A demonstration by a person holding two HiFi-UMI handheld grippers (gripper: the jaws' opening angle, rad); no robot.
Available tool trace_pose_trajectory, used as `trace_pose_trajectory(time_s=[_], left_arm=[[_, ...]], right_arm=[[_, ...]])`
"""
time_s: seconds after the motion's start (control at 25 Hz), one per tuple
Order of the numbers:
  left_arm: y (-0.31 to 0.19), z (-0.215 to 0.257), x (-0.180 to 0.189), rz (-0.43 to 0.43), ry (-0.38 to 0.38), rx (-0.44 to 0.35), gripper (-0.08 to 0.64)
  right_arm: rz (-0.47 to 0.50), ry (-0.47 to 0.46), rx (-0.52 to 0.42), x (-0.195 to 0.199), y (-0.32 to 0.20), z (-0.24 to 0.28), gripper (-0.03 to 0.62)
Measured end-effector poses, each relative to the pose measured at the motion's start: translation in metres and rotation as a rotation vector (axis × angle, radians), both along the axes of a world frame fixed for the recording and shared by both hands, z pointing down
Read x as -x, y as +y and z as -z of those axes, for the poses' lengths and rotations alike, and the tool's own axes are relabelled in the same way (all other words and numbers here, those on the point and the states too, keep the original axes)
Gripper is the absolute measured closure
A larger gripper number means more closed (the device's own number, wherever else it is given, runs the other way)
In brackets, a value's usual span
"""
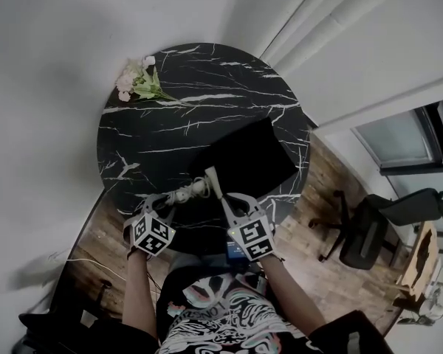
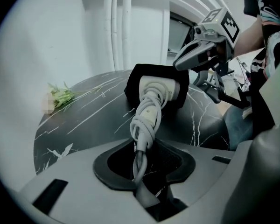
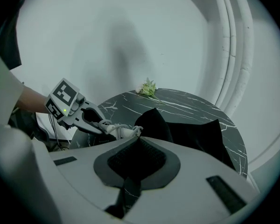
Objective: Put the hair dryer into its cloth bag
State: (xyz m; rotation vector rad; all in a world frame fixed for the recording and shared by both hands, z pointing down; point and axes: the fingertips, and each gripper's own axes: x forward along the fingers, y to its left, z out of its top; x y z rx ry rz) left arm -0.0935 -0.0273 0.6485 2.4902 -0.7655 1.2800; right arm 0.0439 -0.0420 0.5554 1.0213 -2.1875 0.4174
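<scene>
Hair dryer part way into its cloth bag on the round black marble worktop [image 1: 155, 135].
Black cloth bag [image 1: 251, 157] lies on the near right of the worktop. The white hair dryer [image 2: 159, 88] has its head in the bag's mouth and its wound cord [image 2: 147, 120] trails out toward the near edge. Left tool [image 2: 140, 167] pinches the cord bundle. Right tool [image 3: 139, 141] is pressed together on the bag's edge. A flower sprig [image 1: 136, 80] lies at the far rim.

Both grippers point forward and down, side by side. The left gripper [image 1: 174, 198] clamps the cord [image 2: 147, 115]; the right gripper [image 1: 213, 175] is pinched shut on the bag [image 1: 251, 153].
</scene>
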Motion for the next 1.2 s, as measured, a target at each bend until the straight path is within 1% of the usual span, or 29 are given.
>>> trace_pose_trajectory(time_s=[0.2, 0.36, 0.68, 0.92, 1.2], left_arm=[[-0.006, 0.004, -0.021, -0.013, 0.042, 0.013, 0.433], [-0.009, 0.006, -0.04, 0.003, 0.086, 0.029, 0.434], [-0.02, 0.01, -0.073, 0.031, 0.142, 0.05, 0.436], [-0.032, 0.014, -0.091, 0.021, 0.169, 0.049, 0.437], [-0.045, 0.014, -0.108, 0.007, 0.179, 0.049, 0.438]], right_arm=[[0.019, -0.005, 0.0, 0.006, 0.001, 0.001, 0.569], [0.036, -0.009, 0.007, 0.009, 0.003, 0.0, 0.569], [0.064, -0.028, 0.015, 0.015, 0.006, 0.002, 0.57], [0.073, -0.039, 0.025, 0.015, 0.008, 0.002, 0.569], [0.078, -0.061, 0.039, 0.014, 0.007, 0.001, 0.569]])
